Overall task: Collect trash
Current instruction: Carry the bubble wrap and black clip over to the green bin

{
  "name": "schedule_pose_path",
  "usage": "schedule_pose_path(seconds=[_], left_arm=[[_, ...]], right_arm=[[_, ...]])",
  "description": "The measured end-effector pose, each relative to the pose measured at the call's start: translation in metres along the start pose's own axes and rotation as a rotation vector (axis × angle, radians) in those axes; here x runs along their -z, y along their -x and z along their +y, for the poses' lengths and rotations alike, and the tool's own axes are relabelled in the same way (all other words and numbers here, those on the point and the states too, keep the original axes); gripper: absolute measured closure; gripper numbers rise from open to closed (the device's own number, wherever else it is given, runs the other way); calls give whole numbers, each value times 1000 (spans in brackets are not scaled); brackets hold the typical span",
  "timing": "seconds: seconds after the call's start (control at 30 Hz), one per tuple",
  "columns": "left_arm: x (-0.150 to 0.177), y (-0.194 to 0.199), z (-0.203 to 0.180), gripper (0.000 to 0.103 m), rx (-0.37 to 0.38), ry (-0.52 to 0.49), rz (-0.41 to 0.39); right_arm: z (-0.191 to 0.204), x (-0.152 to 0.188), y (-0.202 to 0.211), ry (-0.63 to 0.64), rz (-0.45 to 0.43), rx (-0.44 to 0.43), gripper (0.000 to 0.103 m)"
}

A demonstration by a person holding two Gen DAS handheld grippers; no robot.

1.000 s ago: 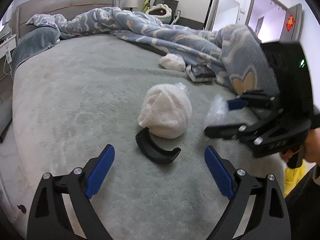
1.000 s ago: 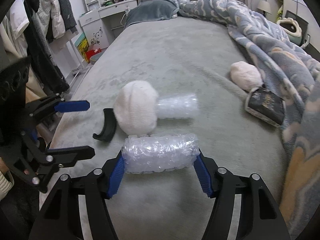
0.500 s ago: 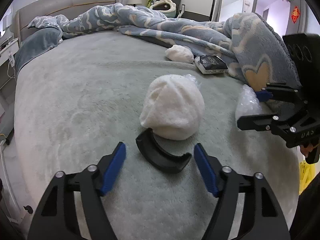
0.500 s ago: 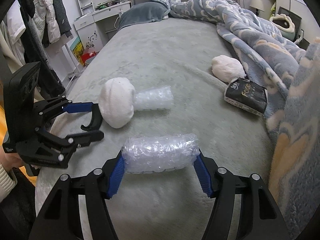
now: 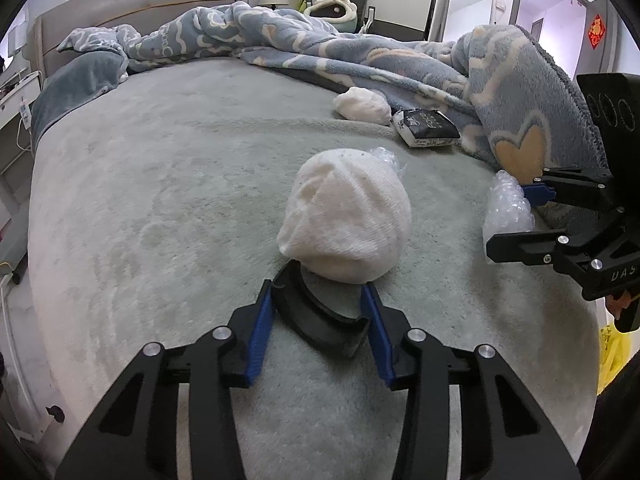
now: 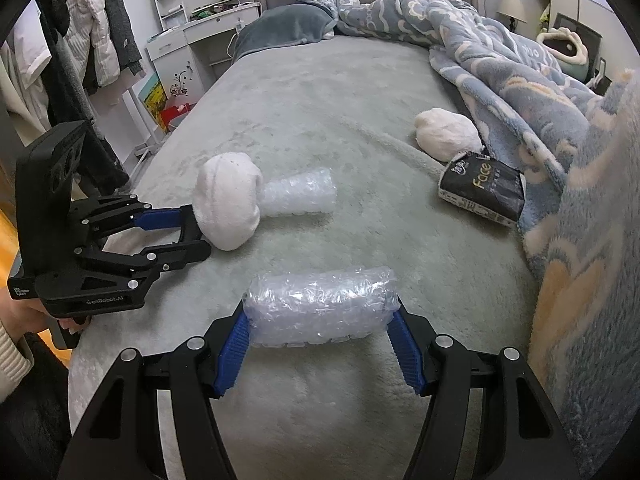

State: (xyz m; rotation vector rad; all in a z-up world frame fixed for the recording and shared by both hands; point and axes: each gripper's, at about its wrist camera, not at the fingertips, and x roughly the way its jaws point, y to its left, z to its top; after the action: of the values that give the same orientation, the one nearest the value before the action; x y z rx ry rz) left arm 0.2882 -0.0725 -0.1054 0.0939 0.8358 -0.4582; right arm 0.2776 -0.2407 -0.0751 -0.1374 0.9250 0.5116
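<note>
Pickup step; left tool (image 5: 316,322) closing around black curved plastic piece (image 5: 318,320) on the bed (image 5: 160,200), pads about touching its ends; right tool (image 6: 320,344) clamped on bubble-wrap roll (image 6: 320,304); next: finish the squeeze, lift clear of white sock ball (image 5: 346,218).

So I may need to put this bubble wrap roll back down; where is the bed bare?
The grey-green bedspread lies bare between the grey pillow and the white sock ball. It is crowded on the right, where the black Face packet lies against the blue patterned blanket.
</note>
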Motion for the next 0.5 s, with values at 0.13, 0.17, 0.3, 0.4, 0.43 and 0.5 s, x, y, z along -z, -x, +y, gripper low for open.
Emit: schedule_pose_path(seconds=[0.13,0.17,0.3,0.4,0.43,0.5], left_arm=[[2,7,3,57,-5,14,0],[2,9,4,57,-6,20,-1],[4,22,9,57,-5,52,-18],[5,31,11,57,-1,69,-31],[5,35,11,57,1,76,-34],[6,42,13,57,2,89,-39]], right_arm=[[7,-4,3,5,-14,-3,38],[9,-5,4,7,-16,-4,38],[17,-8,5,18,-19,-2,38],[22,-9,8,5,-29,-6,38],[24,-10,9,-4,-34,-10,38],[28,-11,13,-20,-44,-22,38]])
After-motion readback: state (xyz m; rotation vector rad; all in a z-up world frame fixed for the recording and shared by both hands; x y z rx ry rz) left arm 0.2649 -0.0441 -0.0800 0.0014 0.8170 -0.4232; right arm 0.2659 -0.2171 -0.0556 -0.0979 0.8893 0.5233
